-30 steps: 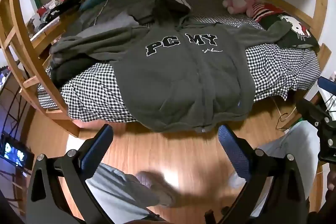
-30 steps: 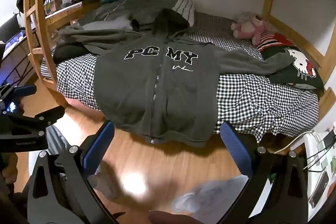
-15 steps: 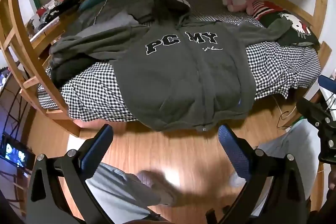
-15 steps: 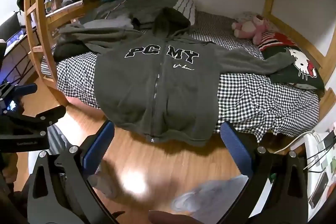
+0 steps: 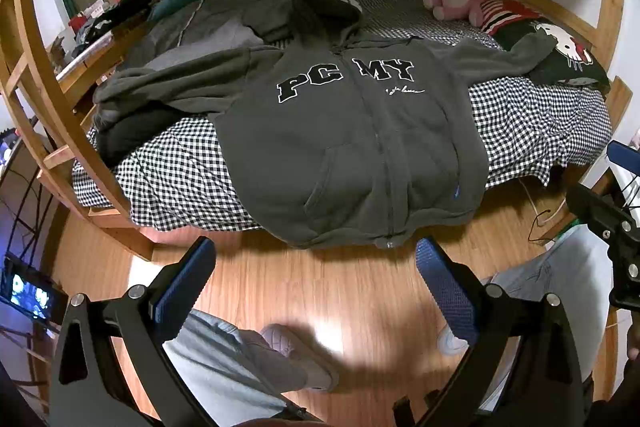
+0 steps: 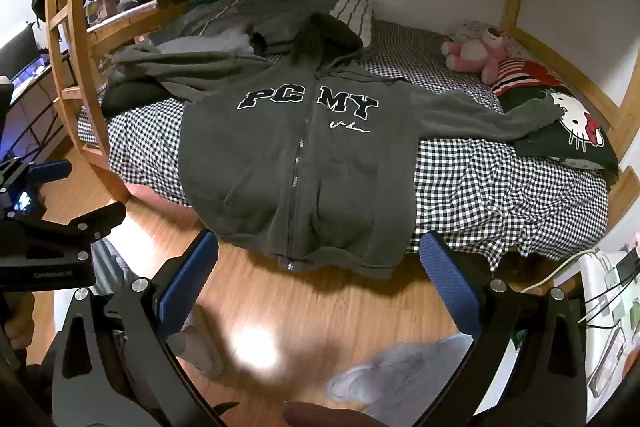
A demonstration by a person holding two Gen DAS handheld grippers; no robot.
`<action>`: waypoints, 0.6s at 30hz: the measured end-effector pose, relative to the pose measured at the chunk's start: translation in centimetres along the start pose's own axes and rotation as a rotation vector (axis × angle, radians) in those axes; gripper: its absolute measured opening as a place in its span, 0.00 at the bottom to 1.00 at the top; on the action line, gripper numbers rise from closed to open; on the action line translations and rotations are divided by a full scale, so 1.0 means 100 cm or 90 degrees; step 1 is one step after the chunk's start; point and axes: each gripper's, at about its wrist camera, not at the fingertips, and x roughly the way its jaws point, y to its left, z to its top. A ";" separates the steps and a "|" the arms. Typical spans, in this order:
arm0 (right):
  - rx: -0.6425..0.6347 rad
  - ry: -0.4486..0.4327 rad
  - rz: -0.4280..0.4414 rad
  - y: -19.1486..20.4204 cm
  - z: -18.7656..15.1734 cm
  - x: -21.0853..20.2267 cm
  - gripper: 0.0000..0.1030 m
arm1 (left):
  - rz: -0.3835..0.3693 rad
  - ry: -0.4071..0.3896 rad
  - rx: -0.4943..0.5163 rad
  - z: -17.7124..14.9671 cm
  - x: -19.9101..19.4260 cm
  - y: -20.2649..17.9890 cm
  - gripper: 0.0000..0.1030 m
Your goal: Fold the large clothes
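Both tools are empty. The left gripper (image 5: 314,277) has its blue-padded fingers (image 5: 184,281) spread wide apart over the wooden floor (image 5: 320,287), short of the bed. The right gripper (image 6: 316,273) is likewise spread wide, with nothing between its pads, and hangs at about the same standoff.

The work item is a dark grey zip hoodie (image 5: 360,147) with "PC MY" lettering. It lies face up on the checked bedsheet (image 5: 180,167), zipped, hood (image 6: 324,35) toward the wall. Its hem (image 6: 320,259) overhangs the near bed edge. One sleeve (image 6: 480,115) runs out to a Hello Kitty cushion (image 6: 568,131); the other sleeve (image 5: 172,83) lies across a pile of dark clothes (image 5: 132,131).

Judged step: approach for the first fold; no fold is visible yet.

Recommended procedure:
1. Advance both grippers together, fingers kept apart.
2. Take each sleeve near the cuff, pinching one layer only; the cuff on the cushion may drag the cushion if gripped deep.
3. Lift the sleeve on the clothes pile clear before drawing it in, so no loose garment comes along.
4. Lay each sleeve across the chest lettering, flat.
5. Beware the overhanging hem: its weight may slide the body off the bed.
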 end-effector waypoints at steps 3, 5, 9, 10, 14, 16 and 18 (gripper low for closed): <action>0.000 0.003 0.002 0.001 -0.001 0.000 0.97 | -0.002 -0.001 -0.001 -0.001 0.000 0.001 0.95; -0.002 0.003 0.002 0.000 0.000 0.000 0.97 | -0.002 0.000 -0.002 -0.001 0.002 0.001 0.95; -0.001 0.003 0.001 0.000 0.000 0.000 0.97 | -0.003 0.000 0.002 -0.001 0.002 0.002 0.95; 0.000 0.004 0.001 -0.001 0.000 0.000 0.97 | -0.003 0.000 0.002 -0.002 0.002 0.002 0.95; 0.002 0.005 0.000 -0.002 0.001 0.001 0.97 | -0.002 0.001 0.004 -0.002 0.003 0.002 0.95; 0.002 0.004 0.000 -0.002 0.000 0.000 0.97 | -0.003 0.002 0.005 -0.002 0.002 0.002 0.95; 0.002 0.004 0.000 -0.003 0.001 0.000 0.97 | -0.003 0.003 0.006 -0.002 0.002 0.003 0.95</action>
